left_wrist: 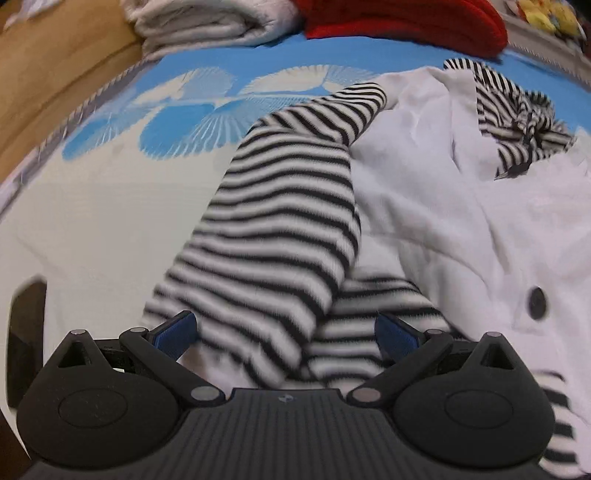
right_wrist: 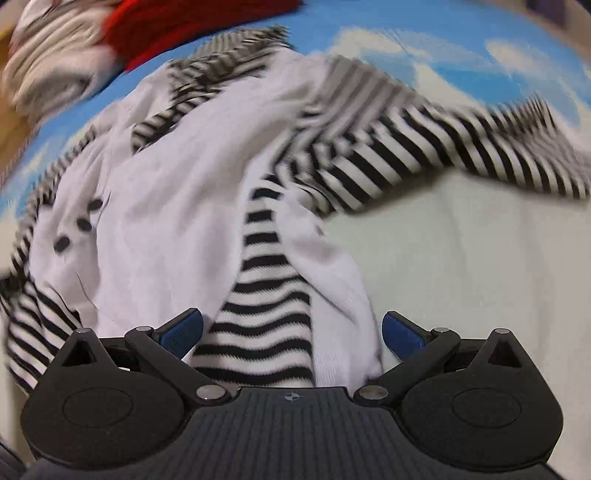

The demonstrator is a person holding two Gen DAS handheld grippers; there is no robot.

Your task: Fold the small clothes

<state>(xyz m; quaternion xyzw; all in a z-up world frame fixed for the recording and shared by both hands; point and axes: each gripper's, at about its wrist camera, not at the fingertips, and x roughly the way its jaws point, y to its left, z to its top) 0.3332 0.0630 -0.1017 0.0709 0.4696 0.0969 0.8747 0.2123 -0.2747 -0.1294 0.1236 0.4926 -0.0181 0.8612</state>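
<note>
A red knit garment (left_wrist: 402, 18) and a folded pale towel-like bundle (left_wrist: 207, 26) lie at the far edge of the bed, beyond the crumpled garment of white cloth and black-and-white stripes (left_wrist: 280, 206). That garment sprawls across the bed's blue-and-white sheet (left_wrist: 110, 206) – one striped sleeve (right_wrist: 461, 155) thrown out to the side, dark buttons (right_wrist: 83, 224) on the white front panel. The left gripper (left_wrist: 286, 332) has its jaws spread, with striped folds lying between them. The right gripper (right_wrist: 291, 330) too stands wide apart – striped and white cloth between the blue pads (right_wrist: 400, 332), not pinched. Tan floor or boards (left_wrist: 44, 62) show past the bed's edge. The right wrist view is motion-blurred.
</note>
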